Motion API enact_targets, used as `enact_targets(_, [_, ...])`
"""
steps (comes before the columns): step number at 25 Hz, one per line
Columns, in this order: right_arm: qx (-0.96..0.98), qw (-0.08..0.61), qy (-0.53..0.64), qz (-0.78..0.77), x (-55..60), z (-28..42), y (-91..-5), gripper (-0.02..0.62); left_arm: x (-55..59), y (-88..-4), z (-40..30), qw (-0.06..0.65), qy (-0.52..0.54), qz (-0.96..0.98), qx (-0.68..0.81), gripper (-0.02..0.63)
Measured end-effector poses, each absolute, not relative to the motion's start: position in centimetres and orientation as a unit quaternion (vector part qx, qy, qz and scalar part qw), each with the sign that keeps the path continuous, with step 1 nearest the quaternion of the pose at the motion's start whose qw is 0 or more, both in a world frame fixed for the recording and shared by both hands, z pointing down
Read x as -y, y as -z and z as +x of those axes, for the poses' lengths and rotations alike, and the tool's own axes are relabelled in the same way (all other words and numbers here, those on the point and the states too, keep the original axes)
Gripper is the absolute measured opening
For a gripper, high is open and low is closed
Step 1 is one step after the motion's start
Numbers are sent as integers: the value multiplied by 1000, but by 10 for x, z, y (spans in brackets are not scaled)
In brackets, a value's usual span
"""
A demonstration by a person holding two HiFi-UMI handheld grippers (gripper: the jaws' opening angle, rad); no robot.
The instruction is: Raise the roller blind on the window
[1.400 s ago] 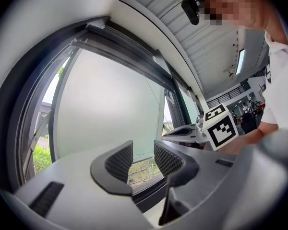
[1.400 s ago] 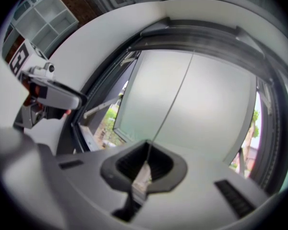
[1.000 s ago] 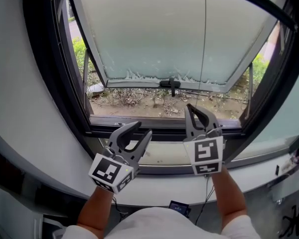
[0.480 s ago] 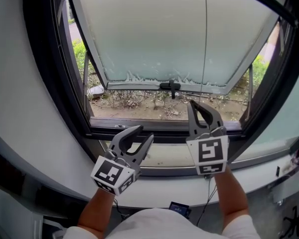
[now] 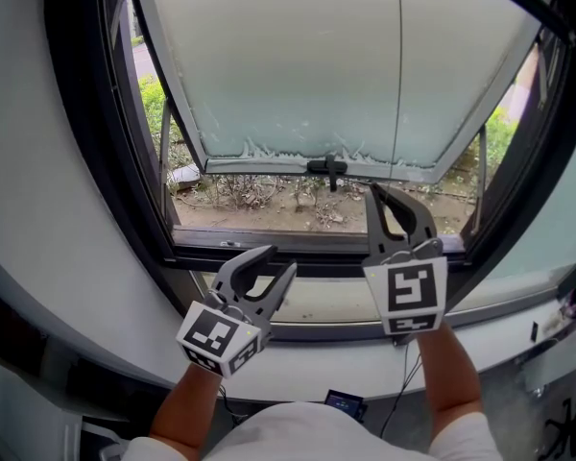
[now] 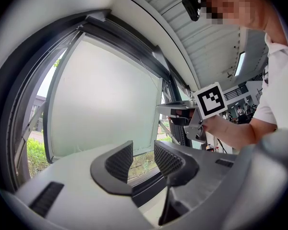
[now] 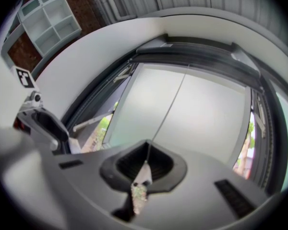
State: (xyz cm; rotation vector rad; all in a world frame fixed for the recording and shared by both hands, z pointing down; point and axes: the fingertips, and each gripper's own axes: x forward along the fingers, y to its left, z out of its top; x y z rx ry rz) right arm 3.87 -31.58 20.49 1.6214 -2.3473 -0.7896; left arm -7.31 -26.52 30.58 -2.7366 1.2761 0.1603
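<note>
No words, numbers or brand names can be read in any view. The only printed signs are black-and-white square markers (image 5: 214, 331), which are carried at the rear of the left gripper (image 5: 276, 260) and the right gripper (image 5: 376, 192). Only blocky patterns are shown on them, and no letters are formed.

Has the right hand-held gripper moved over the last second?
Yes. The right hand-held gripper has risen slightly, tips nearer level with the window handle, shut on the blind cord.
</note>
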Motion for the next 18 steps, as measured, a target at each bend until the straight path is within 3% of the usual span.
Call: enact_targets(18, [781, 67, 293, 547, 312, 39, -164, 21, 261, -301, -71, 66, -53, -905, -417, 152])
